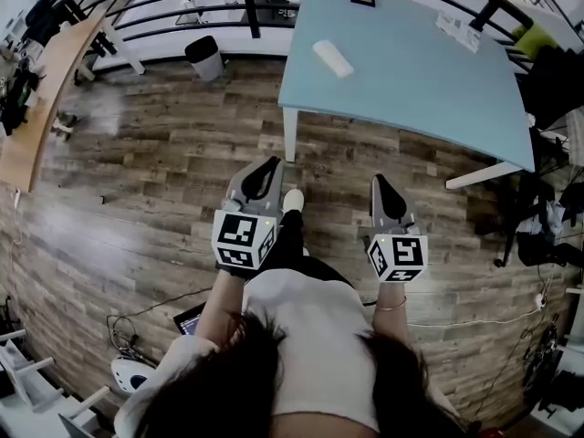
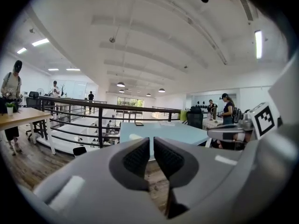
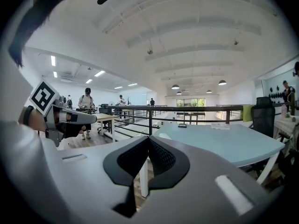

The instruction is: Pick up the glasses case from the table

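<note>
Though faint elsewhere, head-view glasses case (image 1: 332,58).

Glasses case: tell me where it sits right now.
In the head view the white glasses case lies on the light blue table, near its left edge, ahead of the person.

The left gripper (image 2: 152,143) pointed almost level, its dark ribbed jaws drawn nearly together with only a thin slit between them and nothing in it. Straight ahead stood a light-blue table (image 2: 177,133), with the white glasses case (image 2: 134,136) showing on it just left of the jaw tips. A black railing (image 2: 99,120) ran behind the table and off to the left. Off to the right, the right gripper (image 2: 211,132) was held level, and its marker cube (image 2: 264,118) faced the camera.
</note>
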`<state>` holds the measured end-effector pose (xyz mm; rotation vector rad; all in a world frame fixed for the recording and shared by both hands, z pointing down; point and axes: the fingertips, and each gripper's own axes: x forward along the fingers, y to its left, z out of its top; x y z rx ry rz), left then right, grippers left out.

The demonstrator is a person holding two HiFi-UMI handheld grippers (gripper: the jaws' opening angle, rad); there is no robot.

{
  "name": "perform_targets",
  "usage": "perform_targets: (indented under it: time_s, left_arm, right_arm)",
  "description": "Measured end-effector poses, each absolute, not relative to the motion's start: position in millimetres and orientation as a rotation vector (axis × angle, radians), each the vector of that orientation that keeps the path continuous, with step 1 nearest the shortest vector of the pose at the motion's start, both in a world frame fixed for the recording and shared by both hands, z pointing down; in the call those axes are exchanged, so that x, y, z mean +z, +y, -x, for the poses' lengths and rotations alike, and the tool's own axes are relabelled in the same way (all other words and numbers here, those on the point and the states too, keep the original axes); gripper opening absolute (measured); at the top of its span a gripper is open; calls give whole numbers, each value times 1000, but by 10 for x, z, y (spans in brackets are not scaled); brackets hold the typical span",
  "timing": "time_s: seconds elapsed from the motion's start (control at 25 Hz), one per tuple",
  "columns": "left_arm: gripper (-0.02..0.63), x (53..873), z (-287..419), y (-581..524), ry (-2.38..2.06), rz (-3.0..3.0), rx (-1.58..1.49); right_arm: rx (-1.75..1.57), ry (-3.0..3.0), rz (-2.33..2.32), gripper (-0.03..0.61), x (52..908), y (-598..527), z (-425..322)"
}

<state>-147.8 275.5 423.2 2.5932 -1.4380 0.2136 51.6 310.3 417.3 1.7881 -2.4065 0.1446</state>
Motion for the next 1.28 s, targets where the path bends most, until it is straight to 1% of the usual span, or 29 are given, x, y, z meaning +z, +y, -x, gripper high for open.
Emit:
perform_targets:
  time_s: [0.24,0.36,0.64,0.76,1.28]
  left_arm:
    - [61,4284,1445,2304,-1413,-2595,215]
    - [99,4309,1408,1963,-1401,-2584,227]
    - [139,4288,1320,1137,-1384,-2581,236]
    - [168,4264,1302,863,-1373,-2584,236]
    - [176,4307,1325,106,-1340,-2592,271]
  right_arm:
    - [157,-2388,-1792,3,4224,2687,-546]
    - [170,-2383,-1794,3,4226,2355,-590]
    - [159,-2386,-1785,3,4132,1507,-639]
    - [155,-2387,-1785,3,4101,1247,-625]
    - [188,-2339,-1843,3,4129,553,-675]
